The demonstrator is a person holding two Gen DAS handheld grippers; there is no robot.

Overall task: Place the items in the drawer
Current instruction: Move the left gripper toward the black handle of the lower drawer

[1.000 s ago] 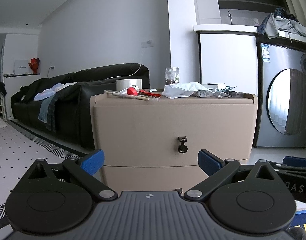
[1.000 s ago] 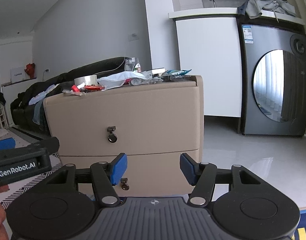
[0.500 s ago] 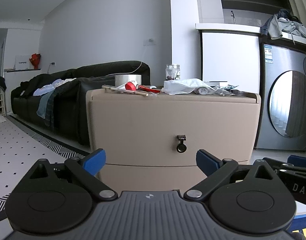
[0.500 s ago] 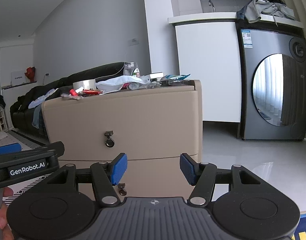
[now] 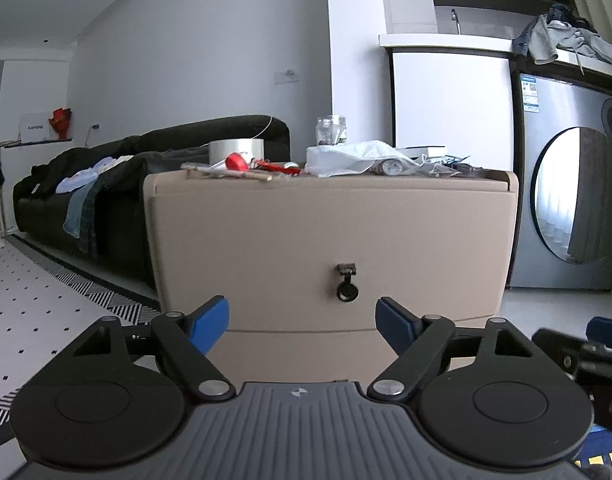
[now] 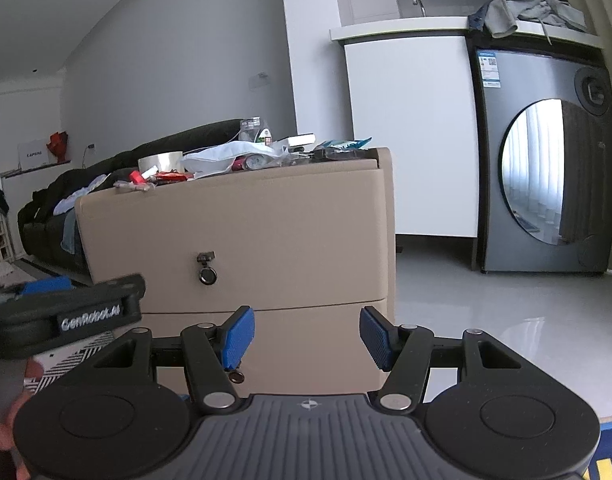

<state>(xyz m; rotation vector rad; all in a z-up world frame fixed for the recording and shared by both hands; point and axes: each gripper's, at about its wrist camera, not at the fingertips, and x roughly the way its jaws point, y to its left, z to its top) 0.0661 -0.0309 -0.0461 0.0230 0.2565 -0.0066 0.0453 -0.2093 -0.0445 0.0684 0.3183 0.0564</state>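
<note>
A beige two-drawer cabinet (image 5: 330, 236) (image 6: 265, 232) stands ahead, both drawers closed. The upper drawer has a small black ring pull (image 5: 347, 286) (image 6: 207, 272); the lower drawer's pull (image 6: 236, 377) shows low in the right wrist view. On top lie a tape roll (image 5: 236, 151), a red item (image 5: 237, 162), a white bag (image 5: 358, 158) and a glass jar (image 5: 331, 130). My left gripper (image 5: 303, 325) is open and empty, just below the upper pull. My right gripper (image 6: 307, 338) is open and empty, in front of the lower drawer.
A black sofa (image 5: 105, 176) with clothes stands to the left of the cabinet. A grey washing machine (image 6: 546, 168) and white counter (image 6: 410, 136) are to the right. The left gripper's body (image 6: 65, 316) and a hand (image 6: 1, 428) show at the right wrist view's left edge.
Both grippers have moved closer to the cabinet, which now looks larger. The left view has shifted so the upper pull sits nearer the centre. Both stay open.
</note>
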